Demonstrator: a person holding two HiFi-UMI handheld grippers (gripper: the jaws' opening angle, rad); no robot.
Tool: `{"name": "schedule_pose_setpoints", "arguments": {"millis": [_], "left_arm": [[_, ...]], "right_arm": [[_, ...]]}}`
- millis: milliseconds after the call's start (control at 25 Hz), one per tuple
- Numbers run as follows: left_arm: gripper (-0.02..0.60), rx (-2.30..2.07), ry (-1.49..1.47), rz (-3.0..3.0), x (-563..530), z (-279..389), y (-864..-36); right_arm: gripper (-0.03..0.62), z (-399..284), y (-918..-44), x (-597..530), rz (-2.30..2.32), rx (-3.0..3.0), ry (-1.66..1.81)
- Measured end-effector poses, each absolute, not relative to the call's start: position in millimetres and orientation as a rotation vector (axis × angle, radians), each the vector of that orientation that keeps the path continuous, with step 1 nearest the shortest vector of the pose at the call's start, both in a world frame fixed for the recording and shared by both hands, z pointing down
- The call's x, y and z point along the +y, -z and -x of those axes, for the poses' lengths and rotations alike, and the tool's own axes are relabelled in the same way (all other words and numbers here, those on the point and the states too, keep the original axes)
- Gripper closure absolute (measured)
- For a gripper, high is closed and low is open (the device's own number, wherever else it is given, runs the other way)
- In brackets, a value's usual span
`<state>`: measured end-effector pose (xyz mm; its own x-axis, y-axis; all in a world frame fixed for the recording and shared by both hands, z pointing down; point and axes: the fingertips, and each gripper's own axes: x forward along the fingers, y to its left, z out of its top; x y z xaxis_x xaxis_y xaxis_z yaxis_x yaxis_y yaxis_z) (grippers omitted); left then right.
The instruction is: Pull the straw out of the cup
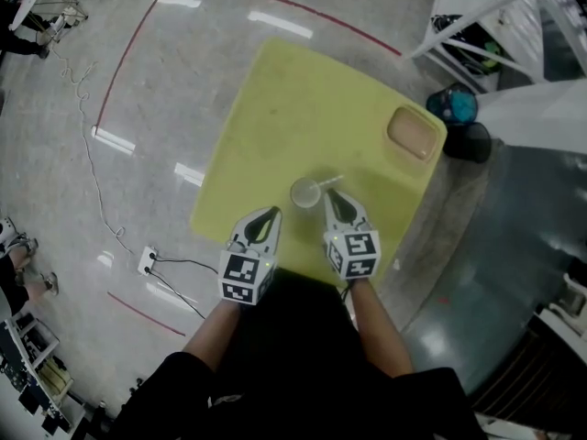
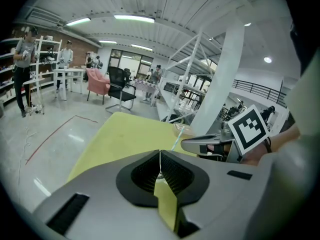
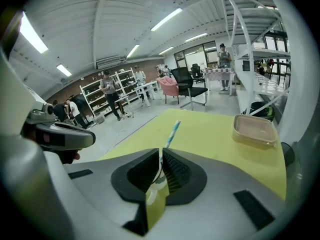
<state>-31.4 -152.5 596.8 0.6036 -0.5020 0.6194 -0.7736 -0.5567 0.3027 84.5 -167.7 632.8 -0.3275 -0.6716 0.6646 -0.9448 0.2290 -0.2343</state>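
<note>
The left claw [image 1: 272, 214] and right claw [image 1: 328, 194] sit shut and empty (cup [image 1: 305, 192] just ahead), so open 1 wide before nipping the straw [image 1: 329, 182].

A glossy grey floor [image 1: 165, 81] carried a red tape line [image 1: 303, 12] and a white power strip [image 1: 147, 261]. Strip lights [image 2: 134, 18] ran under the white ceiling [image 2: 165, 4]. A pink chair [image 2: 96, 81] and a black chair [image 2: 120, 86] stood far off, with shelves [image 3: 92, 95] along a brick wall [image 3: 122, 75].

Lit brightly by strip lights [image 3: 165, 19] overhead. Streaked with glare on the floor [image 1: 147, 90] at nine o'clock. Bent, dark-cornered.
</note>
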Motion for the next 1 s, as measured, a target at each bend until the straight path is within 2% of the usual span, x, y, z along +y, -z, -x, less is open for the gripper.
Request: {"name": "schedule_pose_setpoints", "arguments": {"millis": [400, 440, 520, 1000], "left_arm": [[0.534, -1.030, -0.649, -2.242, -147.4, 43.9, -599.0], [0.534, -1.033, -0.650, -2.241, -148.0, 45.6, -599.4], [0.534, -1.042, -0.651, -2.239, -149.5, 48.6, -599.2], [0.534, -1.062, -0.646, -2.226, -150.9, 57.4, -597.4]], "right_arm": [[0.568, -81.4, -639.0, -172.1, -1.504, -2.109, -0.931], [0.545, -80.5, -639.7, -172.5, -1.504, -2.112, -0.939], [0.459, -79.1, -641.1, -173.2, -1.503, -2.116, -0.959], [0.457, -78.5, -648.4, -179.6, -1.537, -2.085, -1.003]]}}
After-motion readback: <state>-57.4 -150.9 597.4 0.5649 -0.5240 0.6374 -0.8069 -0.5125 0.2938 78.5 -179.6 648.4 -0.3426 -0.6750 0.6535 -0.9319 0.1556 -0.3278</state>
